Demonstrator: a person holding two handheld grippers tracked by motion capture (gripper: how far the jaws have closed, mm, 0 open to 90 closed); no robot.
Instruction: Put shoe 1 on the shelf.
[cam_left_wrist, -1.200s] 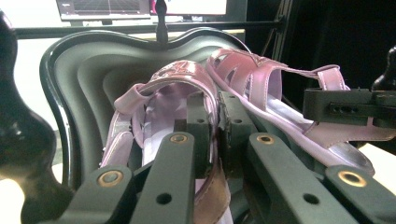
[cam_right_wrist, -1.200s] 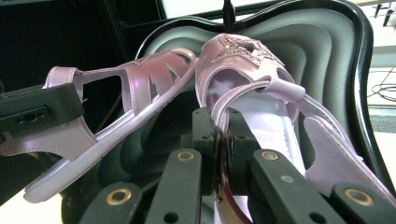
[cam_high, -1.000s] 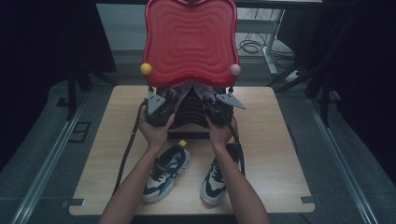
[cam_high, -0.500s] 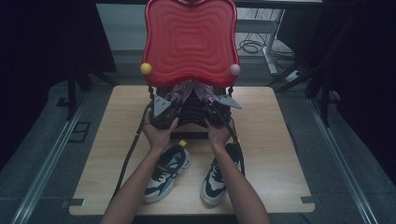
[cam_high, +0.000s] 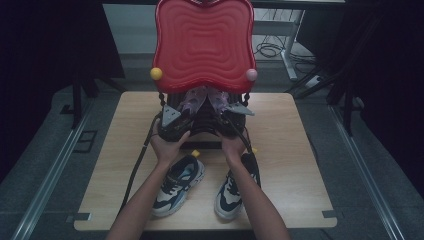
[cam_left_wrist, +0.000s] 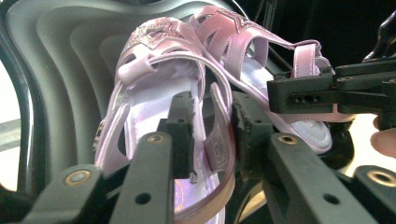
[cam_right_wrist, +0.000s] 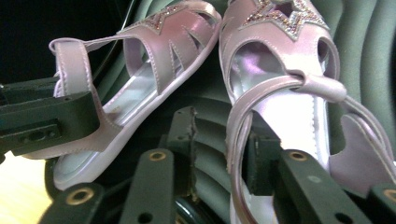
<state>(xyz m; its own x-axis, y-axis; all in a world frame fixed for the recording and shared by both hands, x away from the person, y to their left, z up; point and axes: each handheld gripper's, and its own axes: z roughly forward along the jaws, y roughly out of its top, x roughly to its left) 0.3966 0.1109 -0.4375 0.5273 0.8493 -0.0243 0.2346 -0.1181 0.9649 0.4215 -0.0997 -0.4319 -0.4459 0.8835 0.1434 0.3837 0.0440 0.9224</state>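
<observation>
Two pink strappy sandals with glitter stars are held up under a red wavy panel (cam_high: 202, 45). My left gripper (cam_left_wrist: 215, 135) is shut on the heel piece of one sandal (cam_left_wrist: 159, 93), seen from above as the left gripper (cam_high: 186, 111) under the panel's lower edge. My right gripper (cam_right_wrist: 222, 149) is shut on the heel strap of the other sandal (cam_right_wrist: 280, 70), and from above the right gripper (cam_high: 225, 107) is beside the left one. In the high view the sandals (cam_high: 200, 100) touch, toes up. A ridged dark surface (cam_right_wrist: 364, 51) lies just behind them.
Two dark blue and white sneakers (cam_high: 177, 182) (cam_high: 235, 187) lie on the wooden table (cam_high: 295, 165) near its front edge, under my forearms. The panel carries a yellow ball (cam_high: 156, 73) and a pink ball (cam_high: 251, 74) at its lower corners. Dark floor and cables surround the table.
Both grippers have sunk slightly toward the table and drawn a little closer together, each still holding its sandal. The sneakers have not moved.
</observation>
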